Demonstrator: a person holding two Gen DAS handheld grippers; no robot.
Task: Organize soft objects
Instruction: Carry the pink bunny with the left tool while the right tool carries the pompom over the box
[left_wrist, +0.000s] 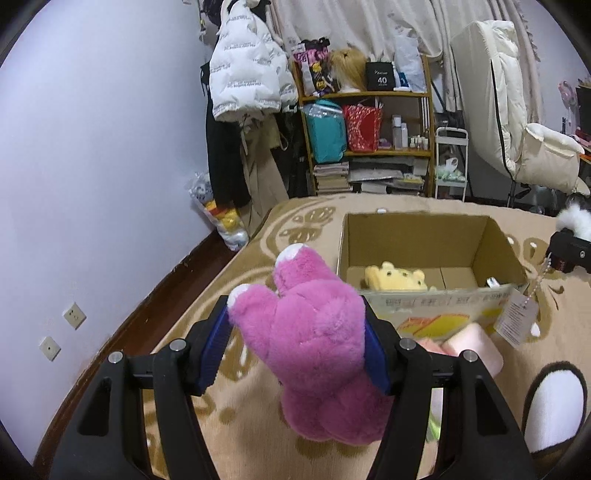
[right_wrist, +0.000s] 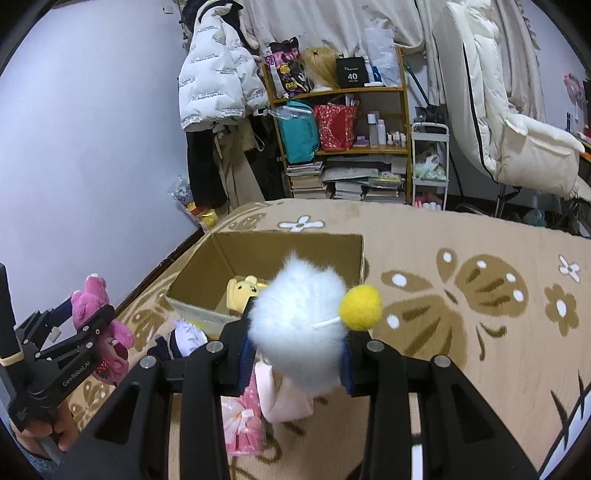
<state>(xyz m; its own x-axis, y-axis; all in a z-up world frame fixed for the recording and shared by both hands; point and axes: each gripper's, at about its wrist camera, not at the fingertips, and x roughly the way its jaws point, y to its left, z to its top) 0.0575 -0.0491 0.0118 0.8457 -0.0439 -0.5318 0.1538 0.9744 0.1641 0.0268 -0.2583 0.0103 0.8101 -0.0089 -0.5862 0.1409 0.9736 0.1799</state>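
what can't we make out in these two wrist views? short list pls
- Lower half of the cardboard box, right wrist: covered by the white fluffy toy in the right tongs.
- Yellow plush in the box, left wrist: its lower part sits behind the near box wall.
- Hang tag text, left wrist: too small and blurred.
- Pink bear face, left wrist: turned away from the camera in the left tongs.

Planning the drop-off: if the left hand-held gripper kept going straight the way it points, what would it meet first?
Probably the open brown cardboard box: the left hand-held gripper, shut on the fuzzy pink plush bear, points toward its near left corner. Depth is unclear, so it might pass over the rim.
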